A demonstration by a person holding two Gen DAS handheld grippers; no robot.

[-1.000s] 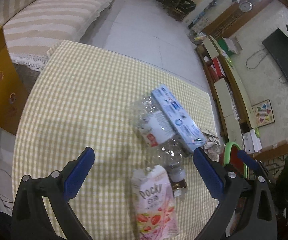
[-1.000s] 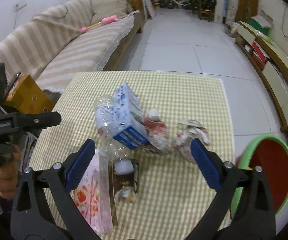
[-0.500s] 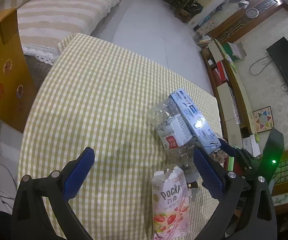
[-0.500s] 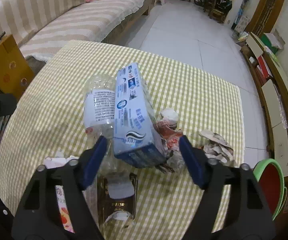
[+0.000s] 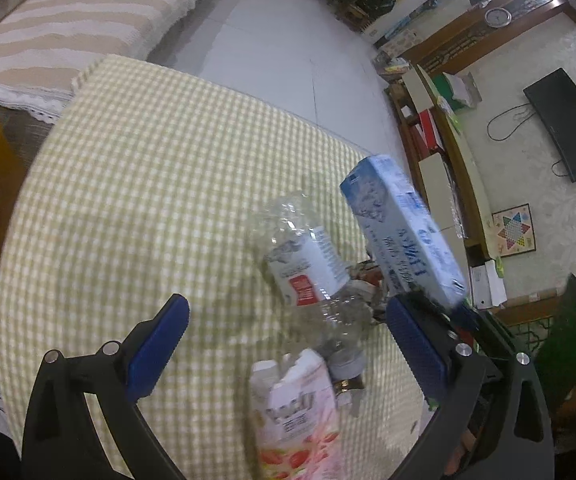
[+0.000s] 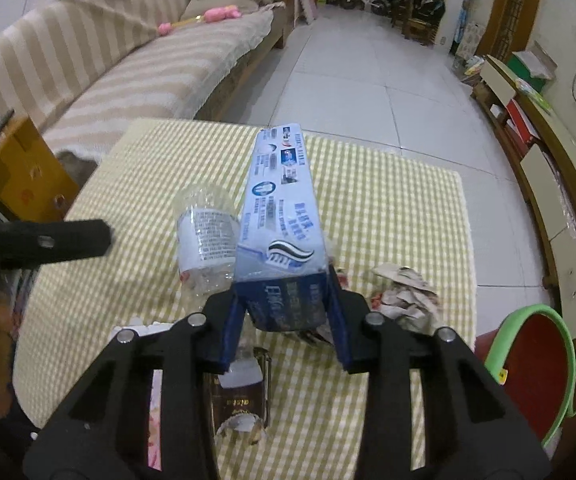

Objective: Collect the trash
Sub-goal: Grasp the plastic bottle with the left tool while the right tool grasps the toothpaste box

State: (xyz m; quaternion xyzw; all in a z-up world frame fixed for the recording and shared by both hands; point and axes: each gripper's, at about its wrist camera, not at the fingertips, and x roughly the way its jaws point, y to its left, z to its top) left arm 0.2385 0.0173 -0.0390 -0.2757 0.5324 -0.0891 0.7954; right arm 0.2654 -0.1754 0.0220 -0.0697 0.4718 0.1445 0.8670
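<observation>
Above the table, right tongs (image 6: 284, 312) are closing on toothpaste box (image 6: 282, 216); left tongs (image 5: 288, 344) spread.

Both tongs (image 5: 284, 334) (image 6: 284, 320) have black frames; blue finger pads (image 5: 156, 346); silver round screws.

Blurred "Pocky" lettering on the pink snack pouch (image 5: 293, 416); print on the blue box (image 6: 284, 216) unreadable.
</observation>
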